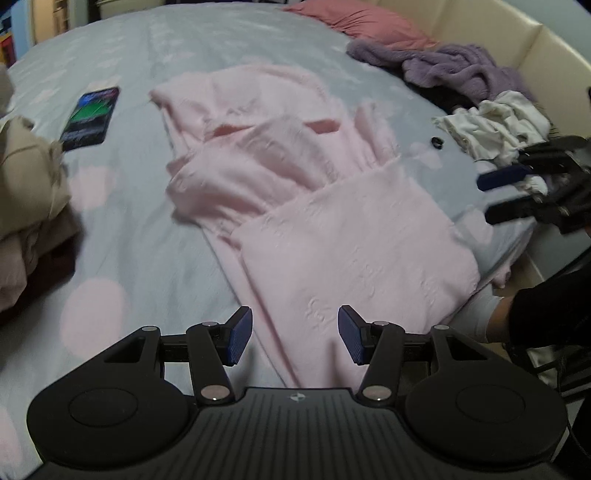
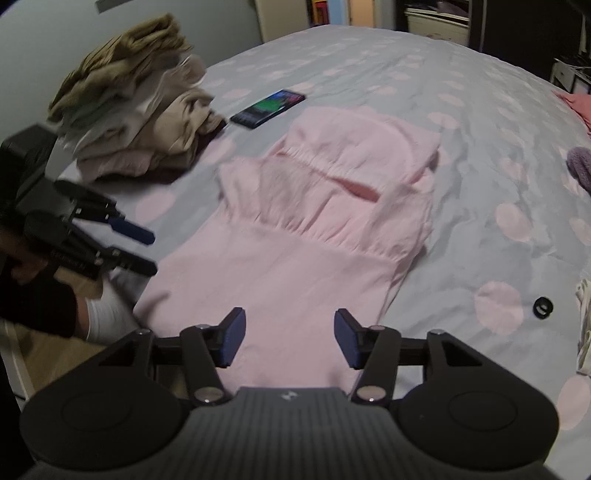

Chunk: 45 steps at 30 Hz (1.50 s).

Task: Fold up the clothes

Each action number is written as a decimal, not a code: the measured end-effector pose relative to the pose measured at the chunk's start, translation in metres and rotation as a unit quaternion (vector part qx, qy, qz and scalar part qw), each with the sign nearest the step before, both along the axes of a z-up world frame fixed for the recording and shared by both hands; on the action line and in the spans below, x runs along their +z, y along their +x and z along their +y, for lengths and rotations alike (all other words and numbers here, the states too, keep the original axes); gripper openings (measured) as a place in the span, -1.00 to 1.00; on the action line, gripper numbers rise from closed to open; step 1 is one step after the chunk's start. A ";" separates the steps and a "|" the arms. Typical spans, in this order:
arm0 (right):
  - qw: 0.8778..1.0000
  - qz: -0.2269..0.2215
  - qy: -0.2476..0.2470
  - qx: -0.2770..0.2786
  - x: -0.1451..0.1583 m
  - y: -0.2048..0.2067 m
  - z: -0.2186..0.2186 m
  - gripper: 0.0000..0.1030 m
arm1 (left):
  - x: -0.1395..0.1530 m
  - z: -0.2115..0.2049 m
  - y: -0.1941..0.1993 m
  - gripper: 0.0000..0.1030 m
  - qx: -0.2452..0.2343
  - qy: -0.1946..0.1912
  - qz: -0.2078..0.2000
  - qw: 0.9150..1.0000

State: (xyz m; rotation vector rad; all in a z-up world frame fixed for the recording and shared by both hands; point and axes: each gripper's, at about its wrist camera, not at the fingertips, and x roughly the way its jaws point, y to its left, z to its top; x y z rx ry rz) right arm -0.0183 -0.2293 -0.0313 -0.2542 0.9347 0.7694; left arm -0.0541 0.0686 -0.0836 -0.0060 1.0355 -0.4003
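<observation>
A pale pink garment [image 1: 295, 206] lies spread on the bed, its near part folded over; it also shows in the right wrist view [image 2: 314, 221]. My left gripper [image 1: 295, 338] is open and empty, just above the garment's near edge. My right gripper [image 2: 290, 341] is open and empty over the garment's near end. The right gripper also shows at the right edge of the left wrist view [image 1: 495, 199], open, beside the garment. The left gripper shows at the left of the right wrist view [image 2: 149, 253], open.
A grey bedsheet with pink dots [image 2: 406, 74] covers the bed. A stack of beige and brown clothes [image 2: 140, 110] and a phone [image 2: 267, 109] lie at the left. Purple fleece [image 1: 454, 70], white clothes [image 1: 495, 125], a pink pillow [image 1: 362, 18] and a small black ring [image 2: 543, 306] lie at the right.
</observation>
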 end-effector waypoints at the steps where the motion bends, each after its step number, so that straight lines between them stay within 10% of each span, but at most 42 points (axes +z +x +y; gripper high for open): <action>1: 1.000 0.001 -0.002 0.002 -0.003 -0.003 0.001 0.10 | -0.001 -0.001 -0.001 -0.04 0.002 0.003 0.002 1.000; 15: 0.999 -0.011 -0.012 0.029 -0.018 -0.023 0.008 0.13 | -0.006 -0.010 -0.012 -0.04 -0.035 0.038 -0.004 0.999; 22: 0.972 -0.109 -0.120 0.172 -0.048 -0.061 0.017 0.23 | -0.024 -0.030 -0.037 -0.04 -0.136 0.092 -0.020 0.986; 27: 0.932 -0.164 -0.187 0.263 -0.074 -0.090 0.021 0.25 | -0.031 -0.053 -0.060 -0.04 -0.233 0.169 -0.082 0.954; 35: 0.873 -0.259 -0.250 0.329 -0.100 -0.108 0.018 0.25 | -0.058 -0.075 -0.092 -0.02 -0.357 0.284 -0.175 0.873; 45: 0.830 -0.300 -0.298 0.363 -0.126 -0.114 0.017 0.22 | -0.091 -0.079 -0.104 0.06 -0.382 0.342 -0.215 0.831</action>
